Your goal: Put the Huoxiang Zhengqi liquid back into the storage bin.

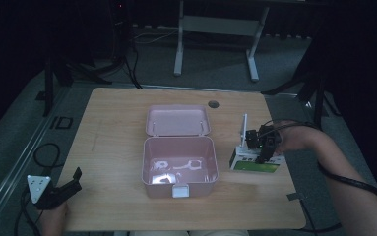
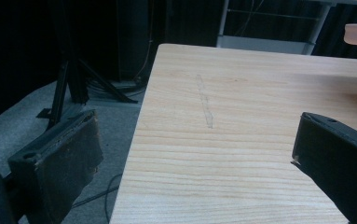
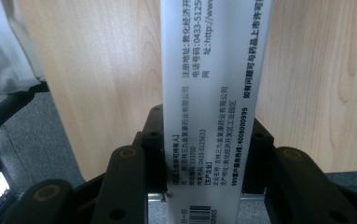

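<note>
Clamping the white box [image 3: 211, 93] lengthwise, apparently flat, right gripper [image 1: 266, 142]; left gripper [image 1: 60, 189] gapes.

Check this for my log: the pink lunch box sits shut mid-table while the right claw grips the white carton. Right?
Not quite: the pink lunch box sits open, lid laid back, as the high view shows. The right claw does grip the white carton.
</note>
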A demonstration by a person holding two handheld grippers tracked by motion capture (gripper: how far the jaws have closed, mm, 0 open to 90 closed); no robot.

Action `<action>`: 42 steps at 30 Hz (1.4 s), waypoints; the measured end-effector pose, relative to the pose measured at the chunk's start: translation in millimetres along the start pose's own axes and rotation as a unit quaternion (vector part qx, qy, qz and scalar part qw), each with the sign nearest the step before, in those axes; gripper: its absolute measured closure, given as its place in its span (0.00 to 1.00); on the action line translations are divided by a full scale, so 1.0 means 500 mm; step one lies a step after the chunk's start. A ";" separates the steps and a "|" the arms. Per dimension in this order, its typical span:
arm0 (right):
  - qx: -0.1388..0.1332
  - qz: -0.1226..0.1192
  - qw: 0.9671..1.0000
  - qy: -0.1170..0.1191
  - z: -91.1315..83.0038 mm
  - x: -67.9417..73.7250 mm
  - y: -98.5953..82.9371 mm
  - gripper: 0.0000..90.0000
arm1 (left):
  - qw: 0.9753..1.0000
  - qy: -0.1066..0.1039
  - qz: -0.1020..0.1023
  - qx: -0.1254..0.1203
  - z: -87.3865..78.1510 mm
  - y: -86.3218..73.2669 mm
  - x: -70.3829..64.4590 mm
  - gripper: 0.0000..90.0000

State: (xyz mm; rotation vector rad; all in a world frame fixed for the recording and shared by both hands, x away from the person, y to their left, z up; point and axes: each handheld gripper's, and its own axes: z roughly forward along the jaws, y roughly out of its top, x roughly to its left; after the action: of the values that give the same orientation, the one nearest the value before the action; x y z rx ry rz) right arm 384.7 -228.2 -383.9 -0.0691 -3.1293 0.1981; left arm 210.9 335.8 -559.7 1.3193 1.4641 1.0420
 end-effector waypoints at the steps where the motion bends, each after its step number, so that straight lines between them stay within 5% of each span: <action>1: -0.002 -0.001 1.000 -0.001 -0.007 0.003 0.000 0.69 | 1.000 0.000 0.000 0.000 0.000 0.000 0.000 0.02; 16: -0.007 -0.015 1.000 -0.009 -0.111 0.040 0.043 0.69 | 1.000 0.001 0.000 0.003 0.000 0.000 -0.001 0.02; 42: 0.014 -0.053 0.998 -0.014 -0.153 0.065 0.201 0.69 | 1.000 -0.002 -0.003 0.003 -0.001 0.001 0.002 0.02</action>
State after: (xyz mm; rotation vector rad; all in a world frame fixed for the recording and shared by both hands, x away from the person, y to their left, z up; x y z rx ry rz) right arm 357.1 -117.6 -320.6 0.0993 -3.1451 0.2450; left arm 210.7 336.7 -559.4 1.3198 1.4683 1.0312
